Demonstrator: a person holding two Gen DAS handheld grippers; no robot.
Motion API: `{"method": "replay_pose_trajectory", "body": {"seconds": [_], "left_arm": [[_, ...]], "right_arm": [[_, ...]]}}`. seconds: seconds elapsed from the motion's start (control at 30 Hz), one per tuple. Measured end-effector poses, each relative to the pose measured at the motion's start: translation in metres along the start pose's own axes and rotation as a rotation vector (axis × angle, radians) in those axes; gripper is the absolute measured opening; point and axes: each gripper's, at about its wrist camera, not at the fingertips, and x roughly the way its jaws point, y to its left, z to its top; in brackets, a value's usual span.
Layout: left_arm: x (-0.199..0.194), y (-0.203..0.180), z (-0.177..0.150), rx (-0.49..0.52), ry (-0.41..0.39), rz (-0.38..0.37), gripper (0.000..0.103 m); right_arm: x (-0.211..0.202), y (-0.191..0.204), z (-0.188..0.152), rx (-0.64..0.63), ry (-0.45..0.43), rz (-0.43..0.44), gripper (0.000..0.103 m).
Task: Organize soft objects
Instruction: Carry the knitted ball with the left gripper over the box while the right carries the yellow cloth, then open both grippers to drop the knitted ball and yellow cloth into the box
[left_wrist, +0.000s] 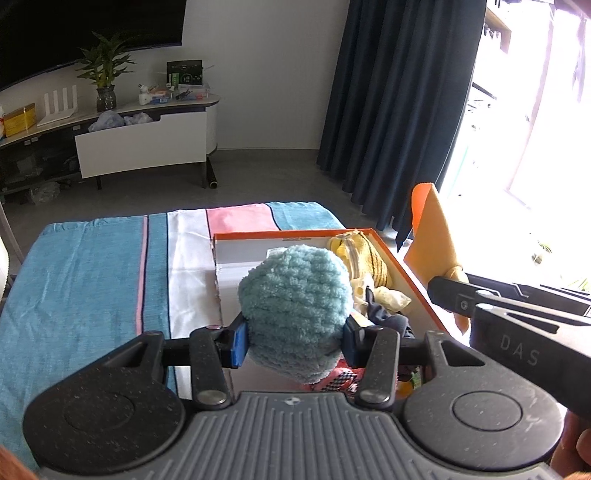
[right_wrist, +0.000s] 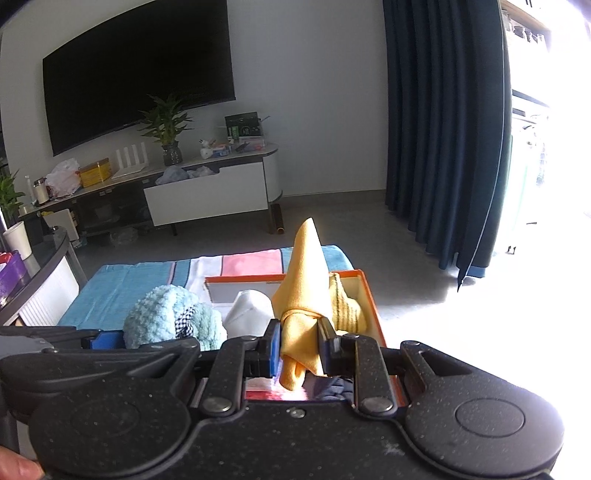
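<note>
Over the box (left_wrist: 406, 269), the left tongs (left_wrist: 293, 341) squeezed a blue knitted ball (left_wrist: 293, 299) and the right tongs (right_wrist: 297, 347) pinched a yellow cloth (right_wrist: 306, 280), probably for packing.

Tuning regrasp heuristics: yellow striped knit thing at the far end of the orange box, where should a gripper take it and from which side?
Judging by pose, take the yellow striped knit item on its raised upper hump, coming from above. It lies against the orange box at the far corner, so side approaches look blocked. Both grippers are busy: left gripper clamps the blue knit ball, right gripper the yellow cloth.
</note>
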Motion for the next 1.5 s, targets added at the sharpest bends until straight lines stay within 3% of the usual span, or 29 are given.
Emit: {"method": "replay_pose_trajectory", "body": {"seconds": [0.5, 1.1, 1.13, 1.27, 1.5], "left_arm": [[0.017, -0.015, 0.001, 0.007, 0.023, -0.021, 0.049], [0.024, -0.010, 0.000, -0.006, 0.044, 0.006, 0.049], [0.024, -0.009, 0.000, -0.006, 0.044, 0.006, 0.049], [0.024, -0.005, 0.000, -0.018, 0.048, 0.015, 0.049], [0.022, -0.006, 0.007, -0.022, 0.037, -0.001, 0.049]], "right_arm": [[0.008, -0.024, -0.009, 0.034, 0.025, -0.040, 0.027], [0.026, -0.024, -0.018, 0.035, 0.071, -0.016, 0.031], [0.026, -0.024, -0.019, 0.036, 0.073, -0.012, 0.033], [0.027, -0.027, -0.019, 0.036, 0.071, -0.009, 0.060], [0.017, -0.033, -0.014, 0.060, 0.017, -0.028, 0.061]]}}
